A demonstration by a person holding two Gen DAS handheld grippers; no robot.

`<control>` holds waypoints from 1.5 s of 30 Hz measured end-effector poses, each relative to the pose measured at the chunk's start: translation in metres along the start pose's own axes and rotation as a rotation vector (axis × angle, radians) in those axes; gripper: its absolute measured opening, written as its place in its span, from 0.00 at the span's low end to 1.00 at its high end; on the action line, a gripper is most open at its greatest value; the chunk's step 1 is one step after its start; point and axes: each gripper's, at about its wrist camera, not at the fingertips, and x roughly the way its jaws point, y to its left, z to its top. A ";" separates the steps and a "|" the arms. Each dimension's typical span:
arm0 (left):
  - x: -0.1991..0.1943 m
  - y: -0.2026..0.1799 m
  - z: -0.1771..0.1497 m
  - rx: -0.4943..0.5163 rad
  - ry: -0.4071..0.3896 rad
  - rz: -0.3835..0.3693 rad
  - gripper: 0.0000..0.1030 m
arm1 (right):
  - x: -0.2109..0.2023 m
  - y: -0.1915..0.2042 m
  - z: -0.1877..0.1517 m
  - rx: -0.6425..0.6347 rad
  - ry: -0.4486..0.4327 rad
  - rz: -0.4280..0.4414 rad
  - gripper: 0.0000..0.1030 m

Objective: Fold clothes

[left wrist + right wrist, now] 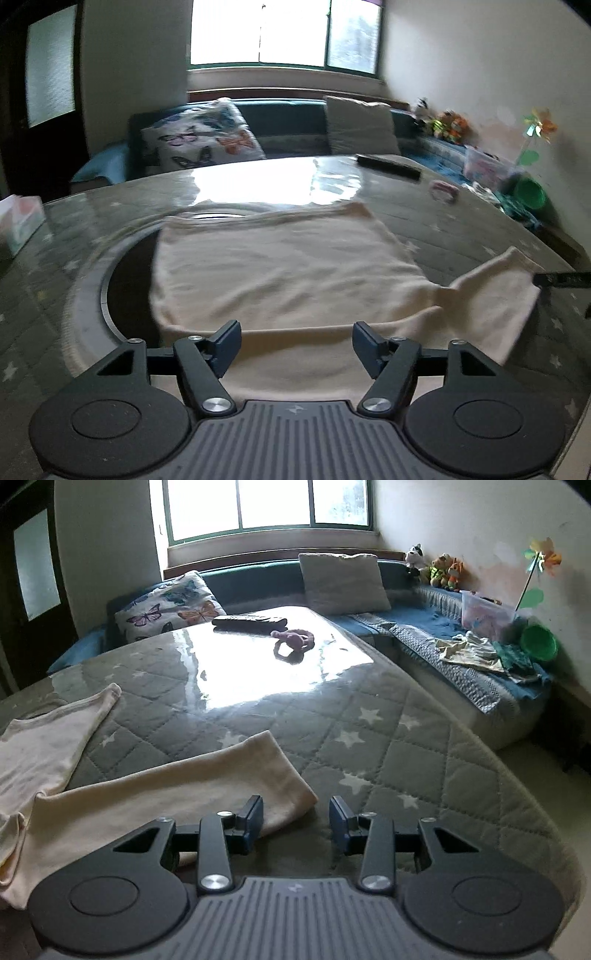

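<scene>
Right wrist view: right gripper (296, 821) gapes empty beside the sleeve (221, 779); left gripper (293, 347), wide, holds nothing. Closing early could miss the cloth.

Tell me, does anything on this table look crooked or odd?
Only the cream garment: its sleeve sticks out sideways over the quilted table cover, unfolded. The remote and pink ring lie undisturbed.
</scene>
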 end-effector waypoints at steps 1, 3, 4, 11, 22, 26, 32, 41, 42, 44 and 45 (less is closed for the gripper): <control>0.003 -0.005 0.001 0.013 0.004 -0.006 0.71 | 0.002 -0.001 -0.001 0.007 0.001 0.004 0.38; 0.008 -0.013 0.001 0.034 0.014 -0.018 0.72 | 0.004 0.001 0.001 0.009 -0.006 0.009 0.27; 0.010 -0.018 0.001 0.043 0.020 -0.023 0.73 | 0.005 0.002 0.001 0.010 -0.009 0.011 0.19; 0.024 -0.046 -0.001 0.121 0.043 -0.058 0.75 | -0.009 0.001 0.011 0.021 -0.049 0.042 0.07; 0.031 -0.051 -0.008 0.171 0.036 -0.054 0.79 | -0.079 0.044 0.055 -0.069 -0.183 0.241 0.07; 0.012 -0.026 -0.008 0.129 -0.011 -0.021 0.83 | -0.096 0.088 0.072 -0.155 -0.208 0.336 0.07; -0.016 0.023 -0.014 0.050 -0.066 0.072 0.87 | -0.108 0.175 0.080 -0.323 -0.217 0.480 0.07; -0.047 0.100 -0.042 -0.110 -0.082 0.225 0.91 | -0.098 0.291 0.056 -0.537 -0.139 0.634 0.07; -0.050 0.107 -0.046 -0.127 -0.081 0.238 0.91 | -0.095 0.307 0.048 -0.568 -0.121 0.646 0.07; -0.055 0.115 -0.051 -0.146 -0.081 0.253 0.92 | -0.088 0.327 0.036 -0.605 -0.083 0.666 0.07; -0.058 0.119 -0.053 -0.156 -0.081 0.261 0.92 | -0.084 0.336 0.029 -0.623 -0.066 0.674 0.07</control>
